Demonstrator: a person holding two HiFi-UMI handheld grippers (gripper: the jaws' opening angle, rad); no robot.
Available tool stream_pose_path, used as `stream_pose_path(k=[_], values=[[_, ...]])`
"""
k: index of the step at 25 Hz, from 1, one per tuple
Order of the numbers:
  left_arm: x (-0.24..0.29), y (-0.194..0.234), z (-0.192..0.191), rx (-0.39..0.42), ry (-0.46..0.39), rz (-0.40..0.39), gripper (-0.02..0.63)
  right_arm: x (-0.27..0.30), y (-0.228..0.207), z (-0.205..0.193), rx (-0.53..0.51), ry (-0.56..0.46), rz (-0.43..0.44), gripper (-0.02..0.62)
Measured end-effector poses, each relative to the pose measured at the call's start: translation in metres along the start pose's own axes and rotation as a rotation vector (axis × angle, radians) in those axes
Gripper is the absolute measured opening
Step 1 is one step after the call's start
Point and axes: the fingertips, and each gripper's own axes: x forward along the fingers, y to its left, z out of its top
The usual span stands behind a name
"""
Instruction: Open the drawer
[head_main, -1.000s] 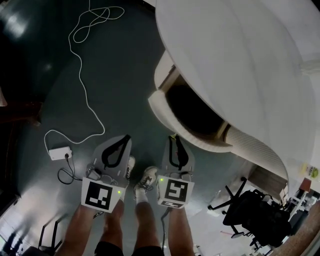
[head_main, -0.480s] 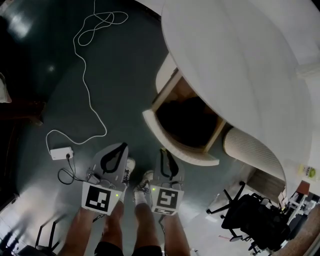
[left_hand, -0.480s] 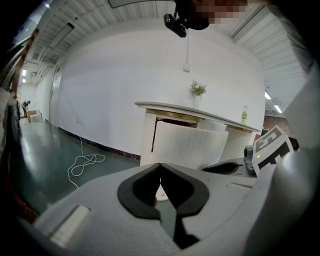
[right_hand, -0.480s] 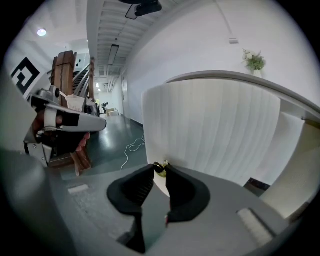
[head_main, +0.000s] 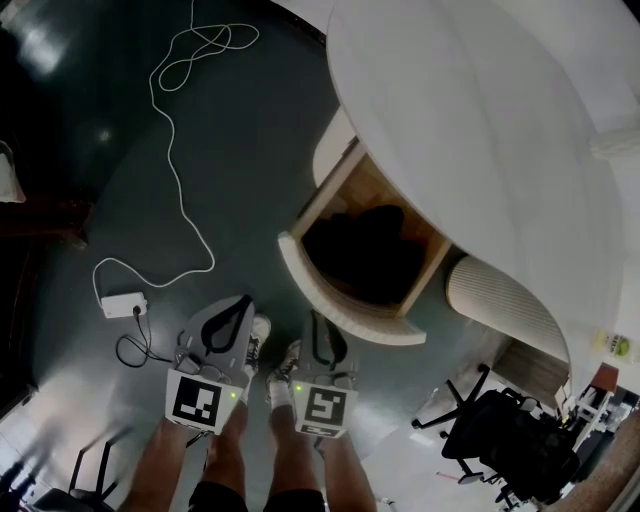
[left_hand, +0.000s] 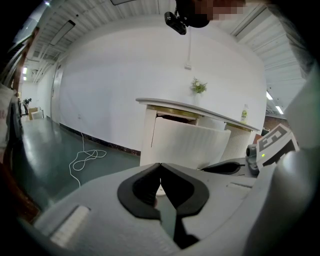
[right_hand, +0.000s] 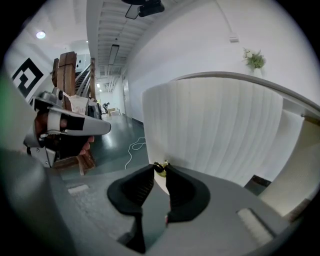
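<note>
A white cabinet with a rounded top (head_main: 480, 130) has a curved, ribbed drawer (head_main: 340, 305) pulled out, its dark inside (head_main: 365, 250) showing between wooden side walls. My right gripper (head_main: 312, 322) is at the drawer front (right_hand: 215, 130), shut on its small gold knob (right_hand: 160, 167), which sits pinched between the black fingertips. My left gripper (head_main: 245, 300) hangs beside it on the left, apart from the drawer, with its jaws shut on nothing (left_hand: 160, 165). In the left gripper view the drawer front (left_hand: 192, 145) stands out from the cabinet.
A white cable (head_main: 170, 150) winds across the dark floor to a power adapter (head_main: 120, 305) at my left. A black office chair (head_main: 510, 430) stands at the lower right. The person's shoes (head_main: 290, 360) are just under the grippers. A small plant (left_hand: 198, 86) stands on the cabinet.
The drawer has slid further out of the cabinet toward the person, showing more of its inside. Both grippers have moved back with it, the right one still on the knob.
</note>
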Motion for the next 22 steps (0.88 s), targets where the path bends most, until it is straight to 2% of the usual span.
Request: stream_pose_path(k=[13, 14, 16, 17, 22], values=[[0.0011, -0.0033, -0.0049, -0.009, 0.017, -0.016, 0.011, -0.0007, 0.0004, 0.0015, 0.01, -0.005, -0.02, 0.084], [0.0006, -0.0033, -0.0052, -0.009, 0.018, -0.017, 0.011, -0.0007, 0.0007, 0.0004, 0.03, -0.006, -0.016, 0.091], [-0.0013, -0.003, -0.005, -0.007, 0.024, -0.019, 0.011, -0.0018, 0.0017, -0.0031, 0.071, -0.007, -0.004, 0.172], [-0.0021, -0.0026, -0.0043, -0.005, 0.027, -0.019, 0.011, -0.0026, 0.001, -0.0043, 0.08, -0.008, -0.006, 0.185], [-0.005, -0.0016, 0.0019, 0.001, 0.031, -0.02, 0.011, -0.0068, -0.0015, -0.0003, 0.079, -0.005, -0.019, 0.195]])
